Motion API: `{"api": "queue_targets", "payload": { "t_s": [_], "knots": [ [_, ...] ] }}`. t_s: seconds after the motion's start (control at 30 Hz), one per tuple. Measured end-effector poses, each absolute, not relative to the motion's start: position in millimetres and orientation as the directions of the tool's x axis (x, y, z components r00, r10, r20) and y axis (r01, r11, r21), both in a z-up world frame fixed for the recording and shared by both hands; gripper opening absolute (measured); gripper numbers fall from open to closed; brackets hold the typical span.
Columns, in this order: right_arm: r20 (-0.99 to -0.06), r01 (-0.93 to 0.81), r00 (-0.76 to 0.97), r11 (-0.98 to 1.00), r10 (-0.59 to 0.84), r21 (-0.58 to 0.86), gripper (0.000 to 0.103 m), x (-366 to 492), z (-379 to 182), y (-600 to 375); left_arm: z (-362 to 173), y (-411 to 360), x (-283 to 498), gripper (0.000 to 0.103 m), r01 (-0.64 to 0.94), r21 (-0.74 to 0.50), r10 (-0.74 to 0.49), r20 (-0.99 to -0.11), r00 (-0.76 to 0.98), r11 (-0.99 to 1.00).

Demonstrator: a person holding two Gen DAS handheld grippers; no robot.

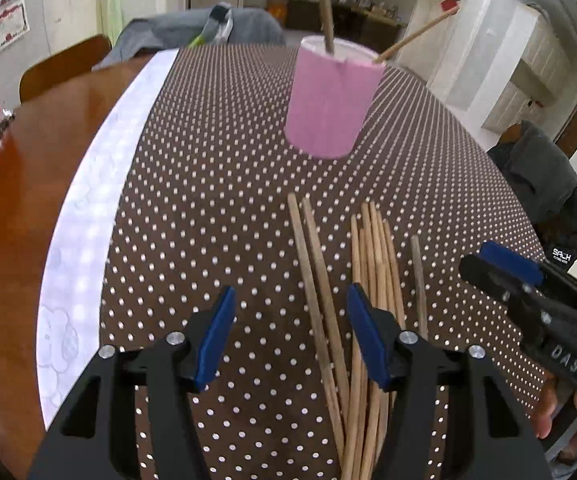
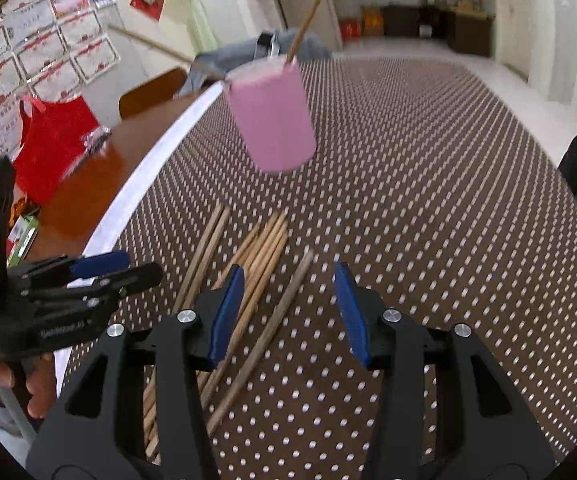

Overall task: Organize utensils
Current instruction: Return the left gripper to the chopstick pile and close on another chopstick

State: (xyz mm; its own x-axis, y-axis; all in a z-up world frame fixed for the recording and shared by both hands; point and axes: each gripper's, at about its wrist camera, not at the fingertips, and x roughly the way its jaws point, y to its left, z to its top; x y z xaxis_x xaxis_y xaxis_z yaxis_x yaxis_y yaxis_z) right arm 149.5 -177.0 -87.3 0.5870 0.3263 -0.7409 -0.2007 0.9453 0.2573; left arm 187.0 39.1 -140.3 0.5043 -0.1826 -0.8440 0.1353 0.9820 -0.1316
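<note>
I see a pink cup standing upright on the dotted brown cloth, well beyond both grippers. Two chopsticks stand in it, one nearly upright and one leaning far out over the rim. The rest of the chopsticks lie loose on the cloth in a pile nearer to me, well apart from the cup: a pair of them a little to the left, a tight bundle in the middle, and one darker stick by itself on the right. On a dark garment hanging at the table's edge I read "SALH" in white, with smaller writing under it that I cannot make out. The right gripper's body carries the letters "DAS" in the left view. My left gripper hangs over the near end of the pile with its blue pads well apart; the left pair of sticks runs through the gap between them, and the right pad sits over the bundle, but neither pad presses on anything that I can see. My right gripper is likewise parted, with the darker stick lying on the cloth in the gap and touching neither pad. A hand holds the left gripper's handle.
</note>
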Motion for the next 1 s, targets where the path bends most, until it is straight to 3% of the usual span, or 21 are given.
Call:
{"api": "queue_targets", "payload": {
  "t_s": [0.03,0.17,0.53,0.6,0.63,0.67,1.0],
  "knots": [
    [-0.751,-0.198,0.576,0.946,0.323,0.255,0.047,149,-89,-177,-143,39,189,0.043,0.136,-0.132,-0.182,-0.855,0.486,0.982],
    [-0.779,-0.197,0.538,0.947,0.321,0.255,0.047,150,-95,-175,-156,38,192,0.036,0.128,-0.139,-0.182,-0.874,0.449,0.982],
    [-0.838,-0.211,0.465,0.955,0.286,0.208,0.047,155,-106,-164,-164,24,210,0.035,0.116,-0.081,-0.122,-0.9,0.419,0.99],
    [-0.849,-0.212,0.451,0.957,0.276,0.199,0.047,156,-109,-163,-164,21,211,0.029,0.113,-0.037,-0.083,-0.901,0.427,0.993],
    [-0.854,-0.212,0.443,0.958,0.271,0.194,0.047,156,-110,-162,-165,20,214,0.012,0.104,-0.016,-0.06,-0.899,0.433,0.994],
    [-0.859,-0.213,0.436,0.958,0.267,0.19,0.047,158,-110,-160,-165,22,215,0.008,0.096,-0.022,-0.061,-0.898,0.435,0.995],
    [-0.897,-0.246,0.391,0.963,0.204,0.112,0.047,166,-116,-137,-165,35,209,0.006,0.091,-0.07,-0.102,-0.897,0.43,0.993]
  ]
}}
